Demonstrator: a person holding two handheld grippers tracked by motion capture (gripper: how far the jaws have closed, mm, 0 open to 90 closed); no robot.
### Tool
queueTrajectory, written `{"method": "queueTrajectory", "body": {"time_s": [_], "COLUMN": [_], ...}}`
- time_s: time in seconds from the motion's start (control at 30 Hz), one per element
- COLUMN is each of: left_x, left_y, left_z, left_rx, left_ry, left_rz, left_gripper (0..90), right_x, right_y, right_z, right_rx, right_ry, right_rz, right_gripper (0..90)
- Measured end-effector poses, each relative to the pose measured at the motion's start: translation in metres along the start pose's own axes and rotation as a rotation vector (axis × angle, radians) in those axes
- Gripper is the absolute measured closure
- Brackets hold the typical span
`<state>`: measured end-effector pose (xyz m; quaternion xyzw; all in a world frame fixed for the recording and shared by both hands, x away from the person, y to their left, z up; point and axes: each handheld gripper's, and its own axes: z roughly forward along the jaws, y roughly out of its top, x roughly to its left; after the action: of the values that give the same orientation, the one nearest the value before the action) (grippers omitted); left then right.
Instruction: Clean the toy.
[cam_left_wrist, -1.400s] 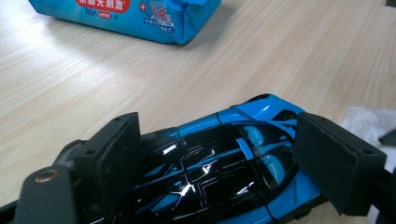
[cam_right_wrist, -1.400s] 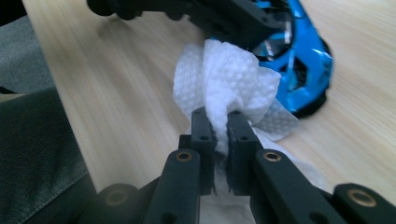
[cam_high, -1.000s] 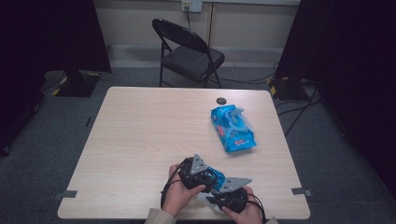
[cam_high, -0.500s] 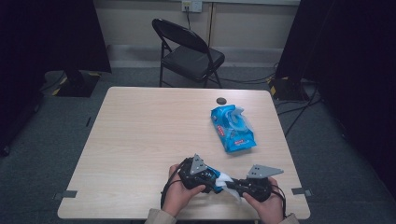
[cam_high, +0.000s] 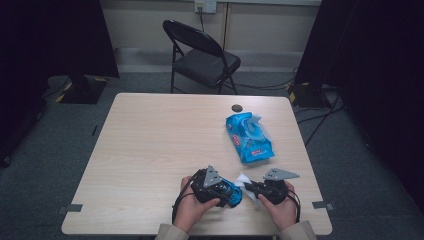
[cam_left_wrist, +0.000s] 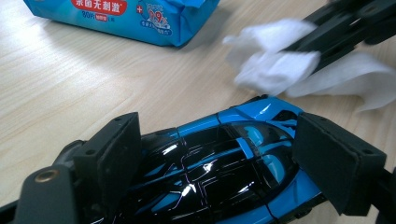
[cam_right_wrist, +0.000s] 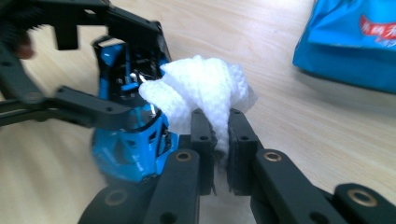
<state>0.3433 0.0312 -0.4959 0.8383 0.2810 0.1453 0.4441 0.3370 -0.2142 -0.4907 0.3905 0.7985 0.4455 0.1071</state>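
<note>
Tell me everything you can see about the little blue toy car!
The toy car is bright blue with a glossy black roof and windows that shine like hard plastic or painted metal. It sits low and sleek like a sports car. The left gripper clamps it, one black pad on each side. In the high view it sits near the table's front edge. The white wipe, pinched in the right gripper, is bunched against one end of it.

A bare recording room: a pale wood-laminate tabletop, a black folding metal chair, grey carpet, dark curtains, trailing black cables.
</note>
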Motion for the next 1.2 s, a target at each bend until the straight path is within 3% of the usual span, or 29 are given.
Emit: {"method": "queueTrajectory", "body": {"time_s": [0.2, 0.37, 0.83, 1.2], "left_x": [0.0, 0.0, 0.0, 0.0], "left_y": [0.0, 0.0, 0.0, 0.0], "left_z": [0.0, 0.0, 0.0, 0.0], "left_rx": [0.0, -0.005, 0.0, 0.004], "left_ry": [-0.001, -0.003, -0.003, -0.003], "left_rz": [0.0, -0.001, -0.001, 0.0], "left_gripper": [15.7, 15.7, 15.7, 15.7], "right_x": [0.0, 0.001, 0.004, 0.017], "right_y": [-0.004, -0.005, -0.012, -0.02], "right_z": [0.015, 0.016, 0.005, -0.007], "right_rx": [0.047, 0.063, 0.08, 0.108], "right_ry": [-0.009, 0.003, 0.032, 0.065], "right_rz": [-0.017, -0.046, -0.063, -0.09], "right_gripper": [83.7, 83.7, 83.6, 83.7]}}
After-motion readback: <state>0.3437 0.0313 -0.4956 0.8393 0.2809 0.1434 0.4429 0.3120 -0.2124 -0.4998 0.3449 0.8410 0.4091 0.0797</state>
